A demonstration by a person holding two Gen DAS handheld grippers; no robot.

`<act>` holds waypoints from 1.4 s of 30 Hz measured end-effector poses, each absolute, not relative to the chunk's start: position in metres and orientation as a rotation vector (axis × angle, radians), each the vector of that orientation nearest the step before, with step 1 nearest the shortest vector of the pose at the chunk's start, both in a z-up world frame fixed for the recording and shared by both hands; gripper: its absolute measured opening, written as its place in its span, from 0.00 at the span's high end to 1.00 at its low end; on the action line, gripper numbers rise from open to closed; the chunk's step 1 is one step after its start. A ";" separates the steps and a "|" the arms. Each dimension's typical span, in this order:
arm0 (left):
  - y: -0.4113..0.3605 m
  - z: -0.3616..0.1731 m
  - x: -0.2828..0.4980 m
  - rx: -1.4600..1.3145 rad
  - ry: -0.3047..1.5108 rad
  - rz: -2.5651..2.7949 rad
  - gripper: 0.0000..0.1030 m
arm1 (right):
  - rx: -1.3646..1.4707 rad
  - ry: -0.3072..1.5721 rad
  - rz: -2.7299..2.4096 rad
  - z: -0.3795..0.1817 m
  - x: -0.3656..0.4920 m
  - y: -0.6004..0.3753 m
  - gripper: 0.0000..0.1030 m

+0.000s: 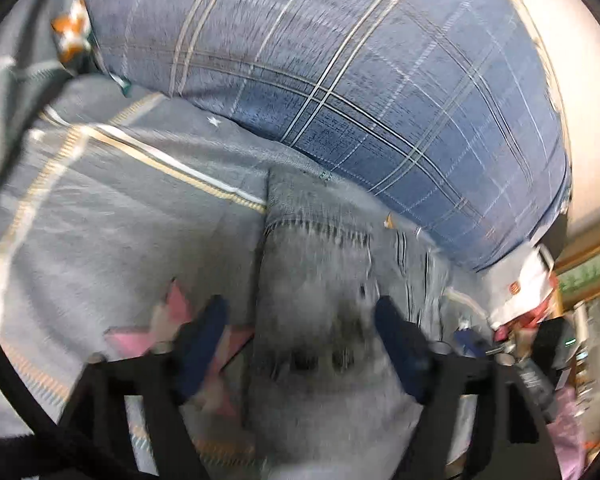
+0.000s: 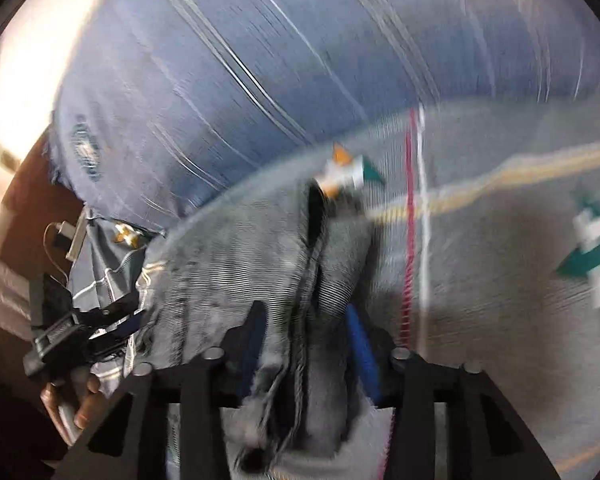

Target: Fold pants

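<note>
Right now the grey, faded denim pants (image 1: pixel 320 272) lie on the grey bedspread with coloured stripes and star patches (image 1: pixel 100 208), running up the middle of both wrist views toward the big blue plaid pillow (image 1: pixel 340 80) that fills the top of each frame. My left gripper (image 1: pixel 300 320) has its two dark blue fingers (image 1: pixel 204 332) spread wide, one on either side of the denim strip; the cloth passes between them, but I cannot tell whether either pad is touching it, and nothing is pinched. My right gripper (image 2: pixel 308 332) is different: its blue fingers (image 2: pixel 360 344) sit close on either side of a thick bunched fold with a dark seam, so I judge it is clamped on the pants (image 2: pixel 260 248), though the blur keeps me from being sure how firmly. In the right view the left gripper (image 2: pixel 72 332) shows at the lower left of the frame, at the far edge of the same denim. The relation that matters is this: the long axis of the cloth runs straight away from both grippers, bottom of frame to the pillow, so the fabric lies directly ahead of each. My right hand already has its hold, I think; the left one is equally near but needs to close before any fold can be carried.
</note>
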State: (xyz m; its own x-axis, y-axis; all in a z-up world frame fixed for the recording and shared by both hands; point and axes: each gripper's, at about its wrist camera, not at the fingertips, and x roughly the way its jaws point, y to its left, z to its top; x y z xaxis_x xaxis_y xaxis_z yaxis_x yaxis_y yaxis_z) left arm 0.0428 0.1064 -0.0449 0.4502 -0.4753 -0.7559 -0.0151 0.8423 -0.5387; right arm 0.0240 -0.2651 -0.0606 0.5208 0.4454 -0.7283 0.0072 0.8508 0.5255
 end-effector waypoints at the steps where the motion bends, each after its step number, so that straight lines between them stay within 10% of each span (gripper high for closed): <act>1: 0.105 -0.043 0.032 -0.505 1.074 -0.298 0.24 | 0.511 0.948 0.286 -0.050 0.012 -0.268 0.27; 6: 0.086 -0.060 0.003 -0.410 1.111 -0.330 0.24 | 0.611 0.870 0.390 -0.038 -0.027 -0.267 0.29; 15: 0.067 -0.060 -0.007 -0.341 1.088 -0.319 0.46 | 0.391 1.074 0.330 -0.076 -0.021 -0.216 0.83; 35: 0.089 -0.037 -0.022 -0.444 0.919 -0.355 0.28 | 0.477 0.922 0.428 -0.041 -0.043 -0.260 0.82; 36: 0.090 -0.033 -0.024 -0.424 0.889 -0.320 0.25 | 0.524 0.875 0.437 -0.037 -0.044 -0.267 0.70; 38: 0.086 -0.038 -0.023 -0.376 0.903 -0.260 0.24 | 0.616 0.801 0.427 -0.035 -0.043 -0.277 0.09; 42: 0.078 -0.070 -0.012 -0.389 1.033 -0.242 0.24 | 0.598 0.830 0.390 -0.047 -0.030 -0.264 0.00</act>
State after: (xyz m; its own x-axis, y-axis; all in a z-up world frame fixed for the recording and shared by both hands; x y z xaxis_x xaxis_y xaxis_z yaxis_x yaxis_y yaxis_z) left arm -0.0118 0.0779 -0.0695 0.4944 -0.3746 -0.7844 0.0134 0.9056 -0.4240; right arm -0.0304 -0.2636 -0.0465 0.6199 0.5414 -0.5680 -0.0926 0.7693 0.6321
